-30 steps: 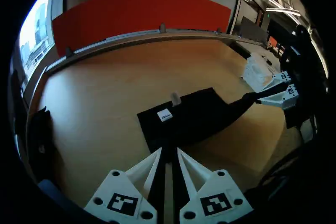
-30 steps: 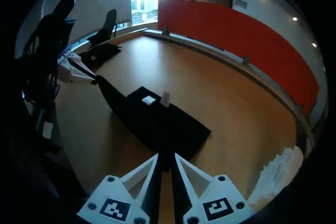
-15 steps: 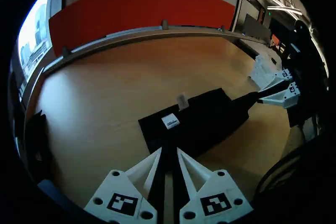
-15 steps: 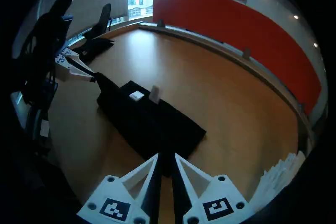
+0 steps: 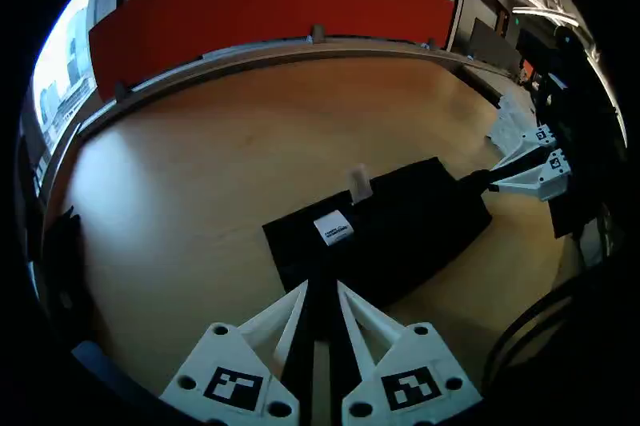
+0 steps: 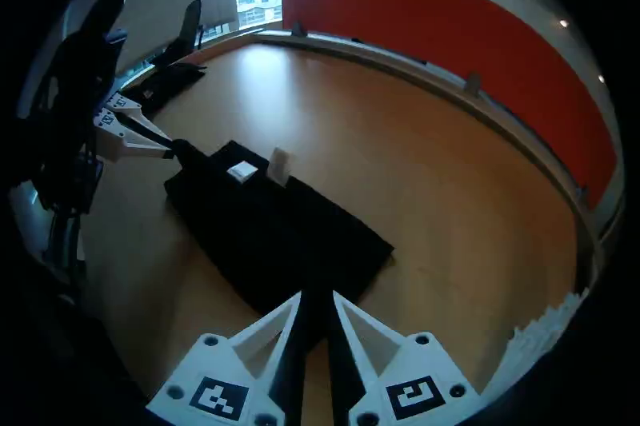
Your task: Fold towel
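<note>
Past towel point(image 6: 264, 226), window-side chairs point(image 6: 190, 30), right gripper view

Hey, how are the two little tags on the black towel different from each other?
The white tag lies flat on the black towel, while the grey tag stands up from it. The white tag is squarish and bright, with dark print; the grey tag is narrower and duller. Both are small and sit close together on the towel.
</note>
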A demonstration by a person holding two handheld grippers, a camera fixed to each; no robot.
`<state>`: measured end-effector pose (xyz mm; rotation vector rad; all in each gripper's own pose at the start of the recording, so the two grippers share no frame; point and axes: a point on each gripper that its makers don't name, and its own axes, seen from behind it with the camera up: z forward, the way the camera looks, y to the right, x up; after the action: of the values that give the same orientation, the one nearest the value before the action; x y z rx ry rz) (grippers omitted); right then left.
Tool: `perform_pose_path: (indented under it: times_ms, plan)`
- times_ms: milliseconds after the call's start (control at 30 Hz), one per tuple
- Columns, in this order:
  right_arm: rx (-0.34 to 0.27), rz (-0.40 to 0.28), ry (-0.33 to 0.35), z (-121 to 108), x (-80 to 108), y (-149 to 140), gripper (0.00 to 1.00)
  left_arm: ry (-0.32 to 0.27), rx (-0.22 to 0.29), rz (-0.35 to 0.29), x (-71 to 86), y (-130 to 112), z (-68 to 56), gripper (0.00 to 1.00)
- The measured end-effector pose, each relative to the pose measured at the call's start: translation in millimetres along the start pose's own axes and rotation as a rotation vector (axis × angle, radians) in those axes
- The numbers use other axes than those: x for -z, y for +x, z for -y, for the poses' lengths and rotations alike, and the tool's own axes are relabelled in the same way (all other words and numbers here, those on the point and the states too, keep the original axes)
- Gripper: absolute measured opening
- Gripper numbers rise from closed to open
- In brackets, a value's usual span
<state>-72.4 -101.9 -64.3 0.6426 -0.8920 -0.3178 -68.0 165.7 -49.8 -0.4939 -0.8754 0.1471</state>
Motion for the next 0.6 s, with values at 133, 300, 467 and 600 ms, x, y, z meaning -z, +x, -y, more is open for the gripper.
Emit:
perform_pose_path:
  times_ms: [133, 300, 467, 600]
  plan:
    - [-0.023, 0.005, -0.009, -5, -9.6, -2, 0.13, -0.005, 0.004, 0.006, -10.5, -2, 1.6, 0.11]
    - [-0.055, 0.012, -0.012, -10, -22.0, -5, 0.15, 0.008, 0.006, 0.013, -24.5, -5, 7.8, 0.12]
    - [-0.066, 0.022, -0.017, -12, -31.7, -10, 0.16, 0.024, 0.006, 0.018, -35.9, -6, 13.8, 0.12]
    - [-0.067, 0.026, -0.024, -15, -37.1, -11, 0.18, 0.032, -0.001, 0.028, -41.7, -7, 16.2, 0.15]
